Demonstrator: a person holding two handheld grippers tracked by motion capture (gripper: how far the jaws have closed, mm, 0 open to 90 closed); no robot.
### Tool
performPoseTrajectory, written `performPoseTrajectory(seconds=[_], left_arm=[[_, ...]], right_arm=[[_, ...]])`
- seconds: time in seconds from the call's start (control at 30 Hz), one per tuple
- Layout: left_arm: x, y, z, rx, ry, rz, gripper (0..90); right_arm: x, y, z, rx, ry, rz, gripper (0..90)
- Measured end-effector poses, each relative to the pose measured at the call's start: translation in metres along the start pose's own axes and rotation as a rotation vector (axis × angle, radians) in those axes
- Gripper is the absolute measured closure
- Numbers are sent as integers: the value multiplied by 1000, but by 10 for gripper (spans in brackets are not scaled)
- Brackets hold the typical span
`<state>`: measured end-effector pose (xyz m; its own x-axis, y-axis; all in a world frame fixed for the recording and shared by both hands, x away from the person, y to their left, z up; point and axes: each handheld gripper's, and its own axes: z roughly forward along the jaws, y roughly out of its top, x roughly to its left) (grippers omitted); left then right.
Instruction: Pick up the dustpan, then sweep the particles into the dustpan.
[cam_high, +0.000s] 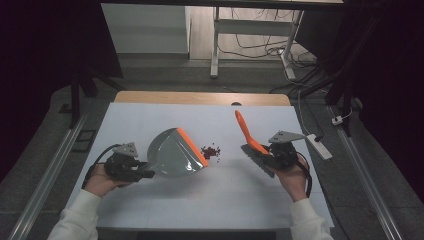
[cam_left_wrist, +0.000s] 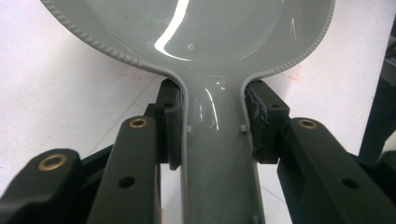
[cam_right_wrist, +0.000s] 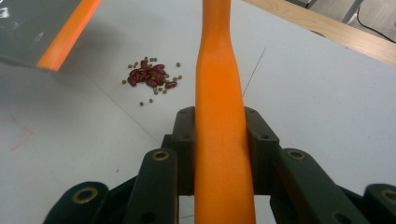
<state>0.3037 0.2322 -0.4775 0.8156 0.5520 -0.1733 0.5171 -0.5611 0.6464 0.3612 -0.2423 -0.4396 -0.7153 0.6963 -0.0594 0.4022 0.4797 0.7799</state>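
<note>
A grey dustpan (cam_high: 172, 154) with an orange front lip (cam_high: 192, 146) lies on the white table, its mouth facing right. My left gripper (cam_high: 148, 172) is shut on its handle (cam_left_wrist: 217, 140), with both pads (cam_left_wrist: 170, 126) pressed against the sides. A small heap of red beans and tiny green seeds (cam_high: 211, 151) lies just right of the lip, also seen as beans (cam_right_wrist: 152, 77). My right gripper (cam_high: 266, 152) is shut on the orange handle (cam_right_wrist: 222, 116) of a brush (cam_high: 245, 129), whose dark head (cam_high: 256, 156) sits right of the beans. The dustpan's lip (cam_right_wrist: 65, 37) shows at upper left.
The white table cover (cam_high: 200, 200) ends at a wooden strip (cam_high: 200, 97) at the back. A white power strip (cam_high: 320, 146) lies at the right edge. Behind the table stand desk legs (cam_high: 216, 45) and loose cables on the floor.
</note>
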Motion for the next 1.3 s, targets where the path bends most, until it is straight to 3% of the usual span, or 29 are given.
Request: performPoseTrajectory(seconds=[0.53, 0.83, 1.3], left_arm=[[-4, -5, 11, 68, -47, 14, 620], [-5, -6, 9, 66, -49, 16, 620], [-1, -11, 13, 100, -34, -39, 621]], right_arm=[[-4, 26, 30, -49, 24, 10, 700], [-7, 33, 51, -44, 21, 12, 700], [-3, 39, 72, -15, 18, -8, 700]])
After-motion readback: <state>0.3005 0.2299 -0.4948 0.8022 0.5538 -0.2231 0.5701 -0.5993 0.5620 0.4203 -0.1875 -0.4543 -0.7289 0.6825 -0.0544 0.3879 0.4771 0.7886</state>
